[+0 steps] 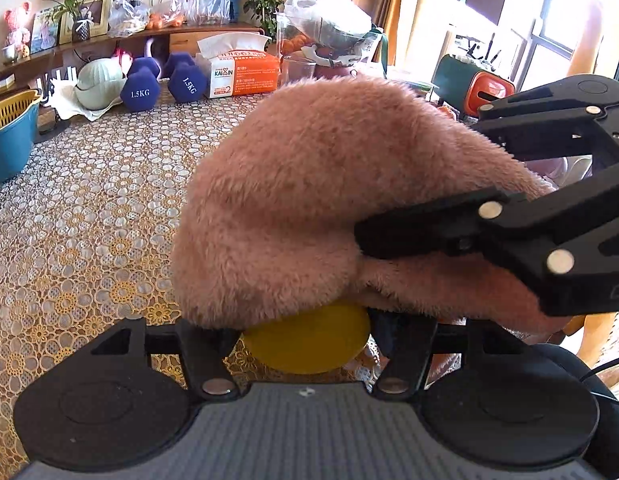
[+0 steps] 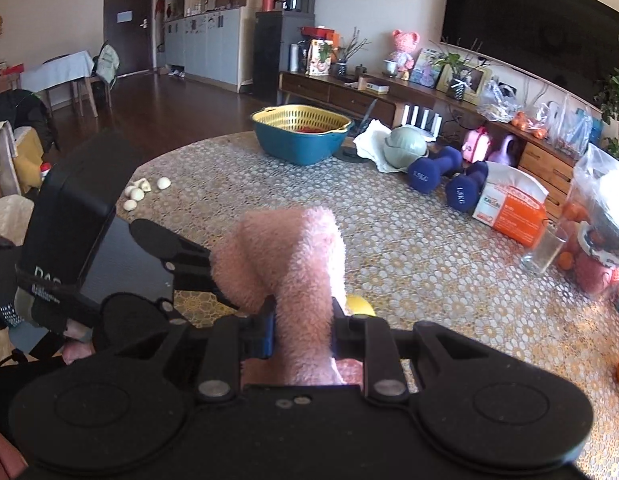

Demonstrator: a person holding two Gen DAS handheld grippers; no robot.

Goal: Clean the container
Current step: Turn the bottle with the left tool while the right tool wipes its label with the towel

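We worked at a round table (image 2: 389, 240) covered in a gold-and-white lace-pattern cloth, in a sunlit living room with a long wooden sideboard (image 2: 349, 92) and a dark television screen (image 2: 529, 24) behind it.

The small yellow round container (image 1: 309, 344) sat low between the two fingers of our left gripper (image 1: 305, 340), which stood close on either side of it and seemed to pinch it, though the contact itself was partly hidden. From the right wrist view only a yellow sliver of it (image 2: 359, 305) showed, just beside the cloth. A fluffy pink cleaning cloth (image 1: 309, 200) lay bunched over the top of the container, covering most of it. Our right gripper (image 2: 303, 320) had its fingers narrowed tightly on that pink cloth, which bulged up between and above them; in the left wrist view the same gripper (image 1: 461, 236) reached in from the right, clamped on the fabric.

Farther out, two dark blue dumbbells (image 1: 161, 84) marked 1.5KG lay near an orange-and-white tissue pack (image 1: 241, 72). A pale green round bowl (image 1: 97, 84) rested on a white cloth beside them, and a blue basin holding a yellow strainer basket (image 2: 301, 132) stood at the table's far edge. Several garlic cloves (image 2: 139, 192) lay well apart from everything, and a clear glass (image 2: 545, 252) stood near bagged fruit (image 2: 601, 240).
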